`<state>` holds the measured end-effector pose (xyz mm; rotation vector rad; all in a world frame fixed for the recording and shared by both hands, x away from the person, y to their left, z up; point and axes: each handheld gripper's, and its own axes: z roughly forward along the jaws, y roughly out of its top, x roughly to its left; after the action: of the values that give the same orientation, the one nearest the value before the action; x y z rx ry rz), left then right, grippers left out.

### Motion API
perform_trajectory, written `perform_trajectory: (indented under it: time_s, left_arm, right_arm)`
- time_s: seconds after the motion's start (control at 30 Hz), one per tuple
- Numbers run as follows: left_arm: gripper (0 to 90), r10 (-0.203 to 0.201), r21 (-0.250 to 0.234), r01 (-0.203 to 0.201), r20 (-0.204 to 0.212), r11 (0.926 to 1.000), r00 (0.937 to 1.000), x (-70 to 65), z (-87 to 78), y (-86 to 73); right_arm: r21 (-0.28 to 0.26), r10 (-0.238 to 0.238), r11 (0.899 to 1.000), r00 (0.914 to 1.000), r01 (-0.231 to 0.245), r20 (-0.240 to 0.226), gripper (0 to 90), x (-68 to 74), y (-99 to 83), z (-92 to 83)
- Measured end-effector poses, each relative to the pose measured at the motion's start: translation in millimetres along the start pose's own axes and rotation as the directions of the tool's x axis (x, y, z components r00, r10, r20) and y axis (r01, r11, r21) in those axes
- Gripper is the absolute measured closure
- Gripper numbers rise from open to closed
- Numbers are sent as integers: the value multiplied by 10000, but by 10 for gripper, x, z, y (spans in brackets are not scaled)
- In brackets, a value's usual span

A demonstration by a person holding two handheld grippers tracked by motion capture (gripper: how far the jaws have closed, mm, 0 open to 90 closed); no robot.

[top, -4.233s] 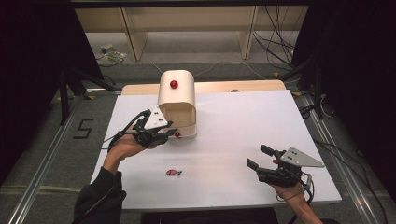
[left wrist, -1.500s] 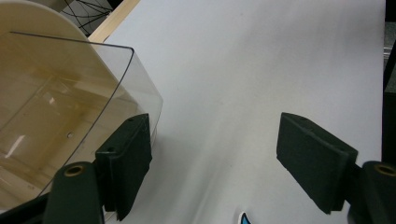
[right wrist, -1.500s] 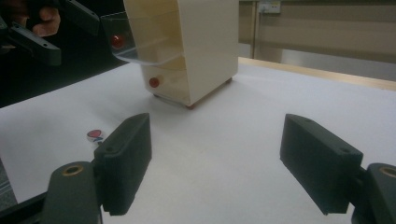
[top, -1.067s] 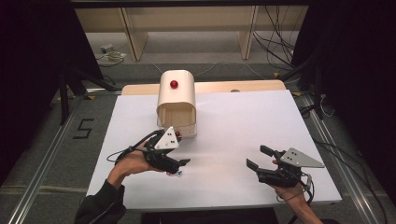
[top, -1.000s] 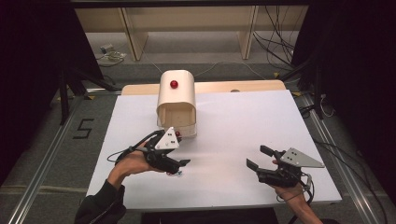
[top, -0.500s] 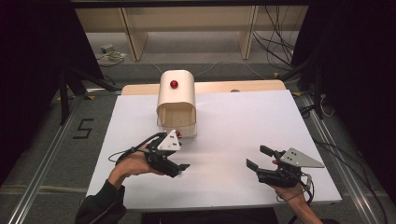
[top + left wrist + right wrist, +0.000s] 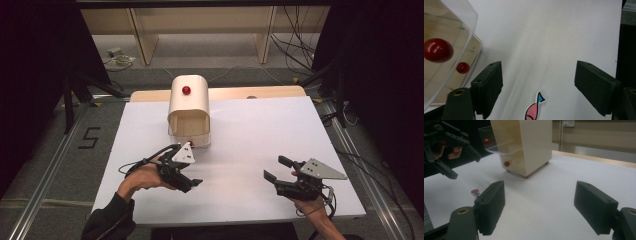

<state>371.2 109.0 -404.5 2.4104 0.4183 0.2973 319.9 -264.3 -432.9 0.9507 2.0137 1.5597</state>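
A small pink fish sticker (image 7: 533, 111) with a blue tail lies flat on the white table (image 7: 260, 130). My left gripper (image 7: 539, 82) hangs over it, open, with the fish between and below the jaws and untouched. In the high view the left gripper (image 7: 190, 184) covers the fish. From the right gripper view the fish (image 7: 475, 192) shows as a small spot beneath the left gripper (image 7: 446, 152). My right gripper (image 7: 275, 168) rests open and empty at the near right, its jaws (image 7: 540, 200) facing the box.
A cream box (image 7: 189, 112) with a red knob (image 7: 186, 90) on top stands at the table's far middle. Its clear front flap (image 7: 454, 37) with a red knob (image 7: 437, 50) is swung up, and a second red knob (image 7: 463, 67) sits lower. Wooden shelves (image 7: 200, 25) lie beyond the table.
My left gripper has come away from the box's front toward the near edge and now hovers over the fish; in the last second it barely shifted. The right gripper stayed put.
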Motion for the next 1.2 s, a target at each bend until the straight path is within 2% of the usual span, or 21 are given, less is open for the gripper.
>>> perform_trajectory:
  time_s: [0.17, 0.53, 0.67, 0.97, 1.2]
  left_arm:
    - [222, 96, 414, -102, 144, 9991, 9999, 11, 61, -36]
    - [222, -13, 794, 9, 49, 9968, 10000, 29, 150, -111]
    - [224, 80, 1153, -87, 61, 9933, 9999, 32, 214, -145]
    - [225, -84, 1367, 72, 77, 9906, 9999, 47, 294, -199]
    - [226, -34, 1459, 32, 10, 9893, 10000, 40, 327, -222]
  right_arm:
    - [12, 22, 10000, 10000, -22, -16, 258, -6, -2, 0]
    - [14, 2, 10000, 10000, -2, -12, 258, -8, -3, 10]
    - [30, 28, 10000, 10000, -28, -21, 258, -5, -3, 4]
    - [24, 33, 10000, 10000, -33, -37, 258, -11, -6, 11]
    - [33, -4, 10000, 10000, 4, -35, 258, 0, -4, 5]
